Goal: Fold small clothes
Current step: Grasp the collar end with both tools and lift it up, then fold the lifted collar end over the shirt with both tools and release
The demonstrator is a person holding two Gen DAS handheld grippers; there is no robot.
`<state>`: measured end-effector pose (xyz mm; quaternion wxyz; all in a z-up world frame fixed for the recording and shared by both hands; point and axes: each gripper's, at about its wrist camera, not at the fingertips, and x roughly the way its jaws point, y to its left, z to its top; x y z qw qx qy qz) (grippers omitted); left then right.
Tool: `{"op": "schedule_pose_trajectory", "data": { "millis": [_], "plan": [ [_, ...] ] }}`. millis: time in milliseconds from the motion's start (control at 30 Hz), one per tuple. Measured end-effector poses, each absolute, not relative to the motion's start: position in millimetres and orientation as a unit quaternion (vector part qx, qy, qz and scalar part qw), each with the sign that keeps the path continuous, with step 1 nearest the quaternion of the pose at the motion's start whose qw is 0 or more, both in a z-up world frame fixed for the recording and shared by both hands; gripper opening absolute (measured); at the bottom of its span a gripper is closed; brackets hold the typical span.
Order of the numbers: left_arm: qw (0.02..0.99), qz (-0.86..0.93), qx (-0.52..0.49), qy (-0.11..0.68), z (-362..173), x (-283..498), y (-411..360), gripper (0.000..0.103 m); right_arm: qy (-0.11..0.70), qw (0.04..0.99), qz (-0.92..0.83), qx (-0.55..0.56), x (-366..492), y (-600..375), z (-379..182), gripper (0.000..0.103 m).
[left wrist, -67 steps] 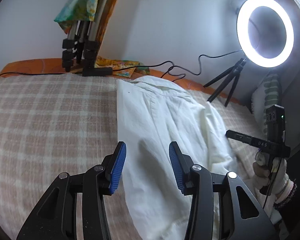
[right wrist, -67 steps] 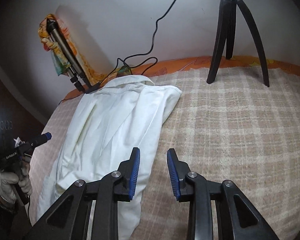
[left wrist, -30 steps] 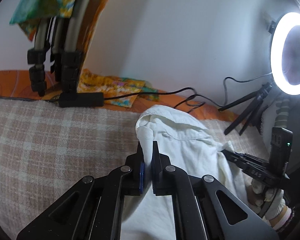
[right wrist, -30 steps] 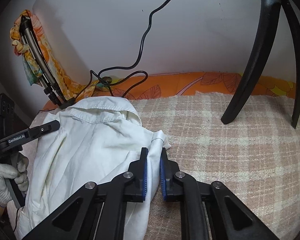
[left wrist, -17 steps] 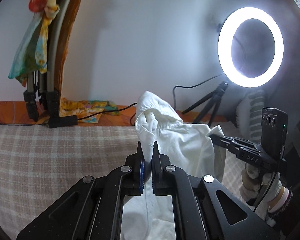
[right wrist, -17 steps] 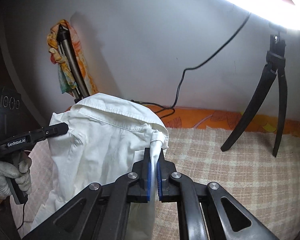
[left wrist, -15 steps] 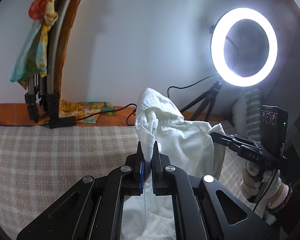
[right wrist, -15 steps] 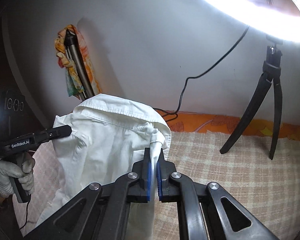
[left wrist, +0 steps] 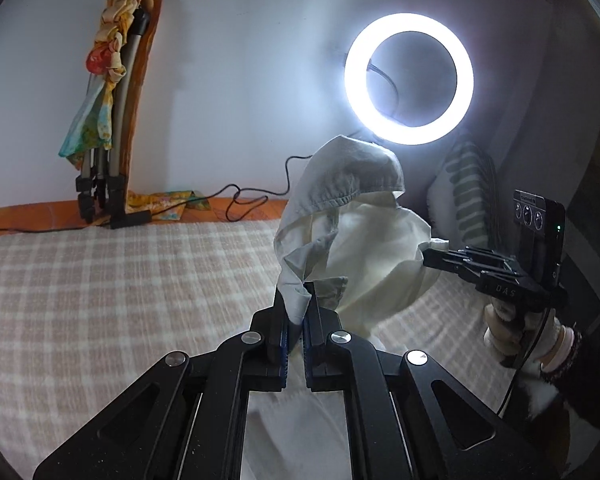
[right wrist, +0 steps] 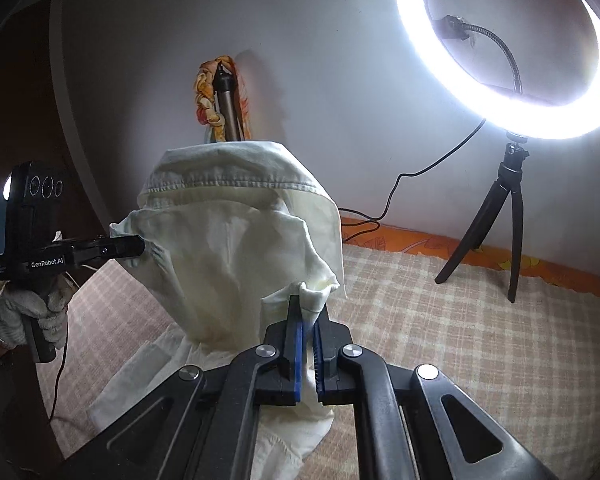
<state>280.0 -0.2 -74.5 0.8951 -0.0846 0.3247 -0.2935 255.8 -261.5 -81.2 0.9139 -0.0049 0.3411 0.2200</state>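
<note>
**White shirt lifted higher off the bed, gripped at both shoulders**

The left tool (left wrist: 296, 322) is clenched on a bunched corner of the white cotton collared shirt (left wrist: 360, 248), the cloth being pinched between its blue-lined fingers (left wrist: 284, 344). The right tool (right wrist: 307, 334) is likewise clamped on the opposite corner of the garment, a fold of fabric being squeezed between its blue pads (right wrist: 297, 344). In the left wrist view the right tool (left wrist: 432, 254) is seen from the side, gripped in a gloved hand (left wrist: 508, 336), its tip buried in the shirt's edge. In the right wrist view the left tool (right wrist: 138, 244), marked "GenRobot.AI", is seen held by a gloved hand (right wrist: 28, 316) at the shirt's other edge.

Compared with half a second ago, the shirt has been raised further. The collar is now carried well above the beige-and-cream checked bedspread (left wrist: 120, 280), and in the left wrist view it reaches up to the lower rim of the lit white ring light (left wrist: 408, 84). The body of the shirt hangs down between the two tools, and only its lower part is seen resting on the bedspread (right wrist: 480, 320) in the right wrist view.

Farther out, the ring light's black tripod (right wrist: 500, 216) stands on the bed, well apart from the shirt. A folded tripod wrapped in orange patterned cloth (left wrist: 112, 120) leans at the wall behind, and a black cable (left wrist: 252, 196) is trailed along the orange edge of the bed.
</note>
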Motion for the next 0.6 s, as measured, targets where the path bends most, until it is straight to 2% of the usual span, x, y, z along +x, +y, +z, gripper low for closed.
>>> {"op": "schedule_pose_trajectory", "data": {
  "millis": [300, 600],
  "plan": [
    [0.894, -0.287, -0.039, 0.342, -108, 213, 1, 0.004, 0.349, 0.912, 0.213, -0.042, 182, -256, -103, 0.002],
    [0.895, -0.274, -0.001, 0.352, -134, 179, 3, 0.004, 0.357, 0.909, 0.204, -0.067, 139, -251, -130, 0.002]
  ]
}}
